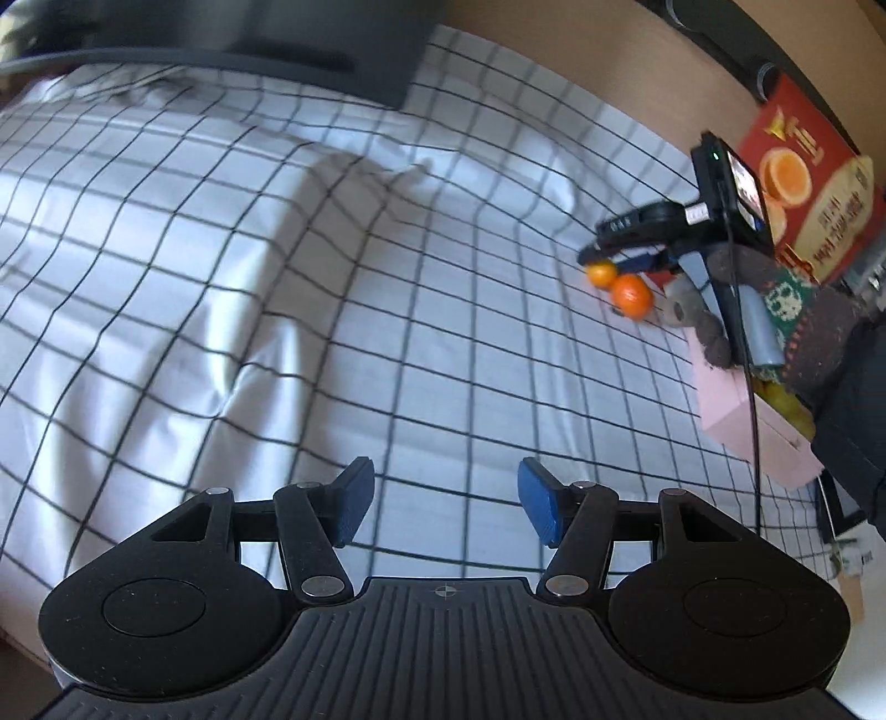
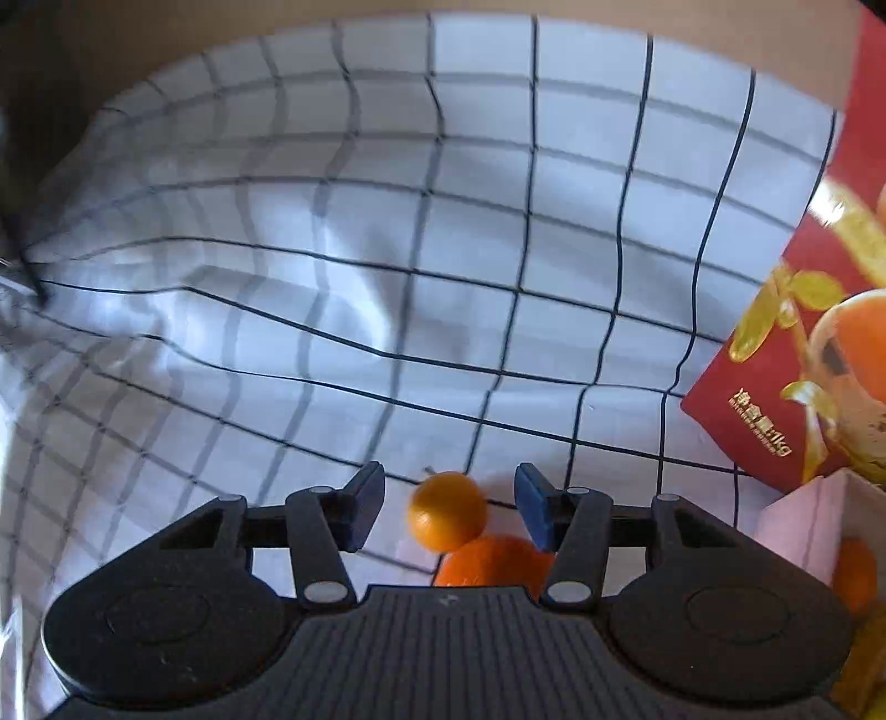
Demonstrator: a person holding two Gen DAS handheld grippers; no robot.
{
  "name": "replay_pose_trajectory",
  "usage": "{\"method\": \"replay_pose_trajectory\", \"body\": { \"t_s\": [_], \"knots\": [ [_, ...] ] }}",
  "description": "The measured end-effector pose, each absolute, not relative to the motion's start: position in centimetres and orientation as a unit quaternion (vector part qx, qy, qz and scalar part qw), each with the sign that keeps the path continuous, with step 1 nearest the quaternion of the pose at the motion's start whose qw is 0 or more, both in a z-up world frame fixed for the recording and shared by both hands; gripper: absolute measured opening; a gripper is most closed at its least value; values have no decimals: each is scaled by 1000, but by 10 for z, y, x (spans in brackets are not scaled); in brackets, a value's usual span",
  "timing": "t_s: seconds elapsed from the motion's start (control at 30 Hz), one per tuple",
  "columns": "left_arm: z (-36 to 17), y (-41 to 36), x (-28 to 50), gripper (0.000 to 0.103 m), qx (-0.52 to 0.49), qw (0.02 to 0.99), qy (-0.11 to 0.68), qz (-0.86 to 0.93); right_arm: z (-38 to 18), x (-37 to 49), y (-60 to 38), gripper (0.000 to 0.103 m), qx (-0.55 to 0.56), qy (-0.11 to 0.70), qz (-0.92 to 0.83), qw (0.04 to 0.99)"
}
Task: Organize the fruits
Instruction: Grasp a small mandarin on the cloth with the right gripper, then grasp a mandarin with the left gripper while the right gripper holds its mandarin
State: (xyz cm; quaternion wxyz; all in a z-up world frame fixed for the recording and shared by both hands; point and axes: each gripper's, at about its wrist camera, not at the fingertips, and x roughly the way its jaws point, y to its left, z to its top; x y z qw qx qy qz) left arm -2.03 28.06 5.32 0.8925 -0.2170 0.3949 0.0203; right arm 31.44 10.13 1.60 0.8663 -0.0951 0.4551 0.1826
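Note:
Two oranges lie on the checked cloth. In the right wrist view a small orange sits between my open right gripper's blue fingers, touching neither, with a larger orange just behind it, partly hidden by the gripper body. In the left wrist view the same small orange and larger orange lie far right, under the right gripper. My left gripper is open and empty over bare cloth. A pink box holds yellow and orange fruit.
A white cloth with a black grid covers the surface, with folds at the left. A red orange-printed carton stands at the right beside the pink box. A dark object lies at the far edge.

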Motion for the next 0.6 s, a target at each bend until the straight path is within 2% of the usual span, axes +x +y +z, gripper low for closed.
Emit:
{"method": "replay_pose_trajectory", "body": {
  "t_s": [0.07, 0.2, 0.4, 0.6],
  "knots": [
    [51, 284, -19, 62, -224, 891, 394, 21, 14, 313, 104, 31, -105, 458, 193, 861],
    [49, 278, -6, 62, -220, 891, 396, -1, 28, 291, 104, 30, -99, 443, 215, 865],
    [51, 253, 33, 62, -198, 895, 394, -65, 77, 206, 80, 30, -60, 389, 281, 875],
    [53, 203, 78, 63, -141, 897, 390, -156, 54, 131, 40, 31, -40, 419, 262, 869]
  ]
}}
